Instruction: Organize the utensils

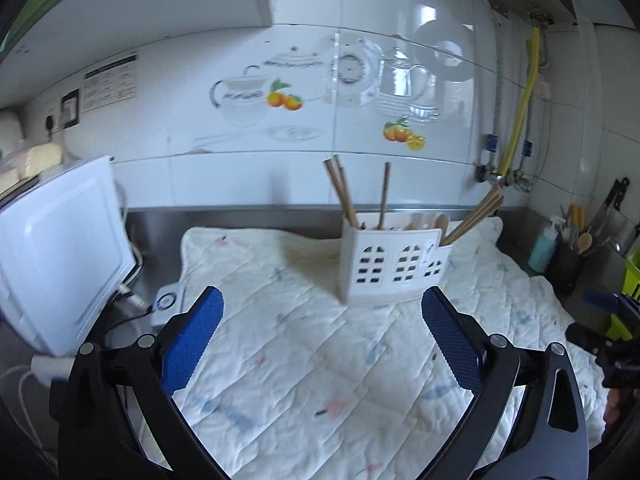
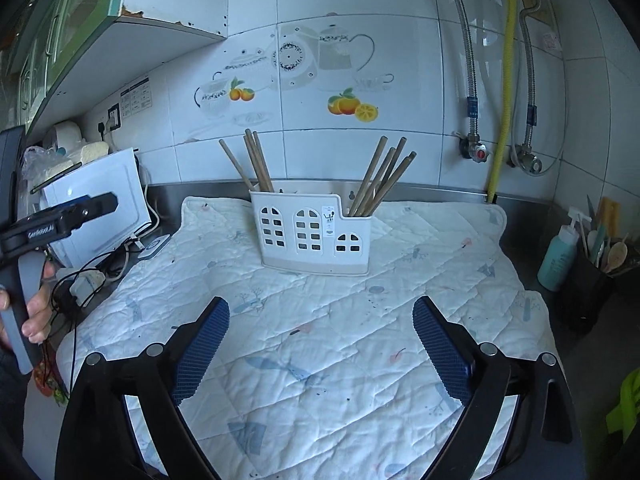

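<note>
Standing ahead of both empty grippers [image 2: 321, 334]: utensil holder [image 2: 310, 236] w/ chopsticks [image 2: 380, 178].

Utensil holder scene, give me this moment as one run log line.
left tool: open, empty | right tool: open, empty | chopsticks: in utensil holder | quilted mat: bare

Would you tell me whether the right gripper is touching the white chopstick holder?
Apart: the right wrist view shows bare quilt between the open right gripper and the holder.

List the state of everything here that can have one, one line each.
left gripper: open, empty
right gripper: open, empty
utensil holder: upright on the quilted mat
chopsticks: standing in the holder's two end compartments
</note>
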The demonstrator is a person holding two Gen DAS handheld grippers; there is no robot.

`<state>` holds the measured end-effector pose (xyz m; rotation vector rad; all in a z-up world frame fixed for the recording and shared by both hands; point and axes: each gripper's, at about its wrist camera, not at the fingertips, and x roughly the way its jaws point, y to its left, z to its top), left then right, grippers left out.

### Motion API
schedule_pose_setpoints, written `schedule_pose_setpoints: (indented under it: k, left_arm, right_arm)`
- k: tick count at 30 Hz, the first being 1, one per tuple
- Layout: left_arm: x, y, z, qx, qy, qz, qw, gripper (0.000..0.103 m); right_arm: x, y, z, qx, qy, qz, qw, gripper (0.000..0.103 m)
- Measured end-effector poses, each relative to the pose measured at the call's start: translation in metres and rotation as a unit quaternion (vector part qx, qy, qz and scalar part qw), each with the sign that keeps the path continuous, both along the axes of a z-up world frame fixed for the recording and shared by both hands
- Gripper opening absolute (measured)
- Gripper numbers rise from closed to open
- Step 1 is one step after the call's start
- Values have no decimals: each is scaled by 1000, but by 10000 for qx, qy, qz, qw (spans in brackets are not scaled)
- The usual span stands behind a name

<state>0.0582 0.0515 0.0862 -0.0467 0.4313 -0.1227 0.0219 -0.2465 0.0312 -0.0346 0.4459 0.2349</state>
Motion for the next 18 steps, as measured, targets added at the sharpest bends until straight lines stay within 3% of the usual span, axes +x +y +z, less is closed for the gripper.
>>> schedule_pose_setpoints:
  k: [7, 15, 18]
  left_arm:
    - [-38, 18, -9, 17, -68, 280, 9996, 98]
    - [-50, 30, -16, -24, -136, 800, 9967, 98]
    - [-53, 32, -19, -172, -110, 752, 9970, 98]
  right_arm:
    - [-16, 8, -4, -61, -18, -100, 9999, 91]
    - [-21, 1, -8, -160, -1, -274, 9995, 91]
    - [-21, -1, -9, -119, 20, -299, 9995, 91]
